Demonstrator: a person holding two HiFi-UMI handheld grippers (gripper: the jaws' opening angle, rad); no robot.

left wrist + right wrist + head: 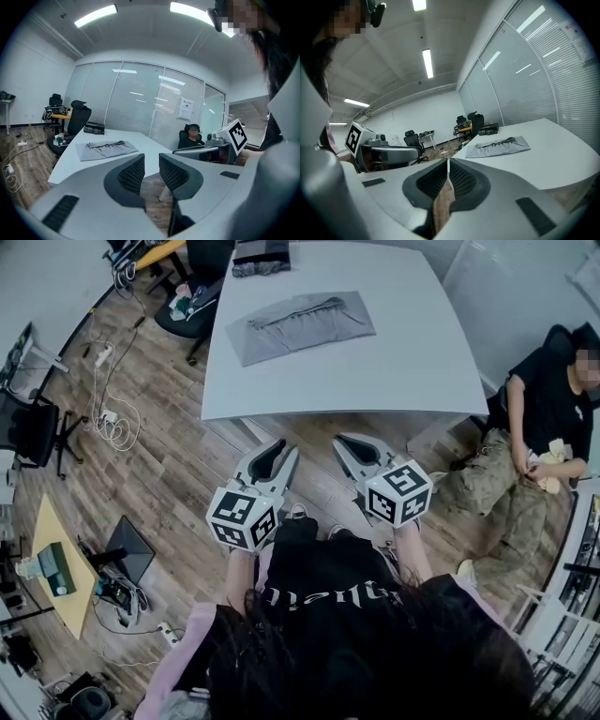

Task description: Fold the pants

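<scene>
Wood flooring surrounds a white table [375, 371], seen steeply from above in the head view. Gray pants [300, 326] lie flat on it in a rough rectangle, toward the far left part of the top, at about 12 o'clock from the two grippers and well apart from both. Beyond the pants, at the table's far edge, sits a dark bundle [261, 257]. It may be folded clothing, though it is too small to be sure.

Both grippers hang over the floor just short of the table's near edge and point toward it. The left gripper [277, 450] has its jaws parted, with only floor and table edge showing through the gap. The right gripper [352, 444], at 3 o'clock from the left one, has its jaws pressed together and empty.

A seated person [534, 427] is at 3 o'clock past the table's right corner. A black office chair [202, 296] stands at the table's far left corner, at about 11 o'clock.
</scene>
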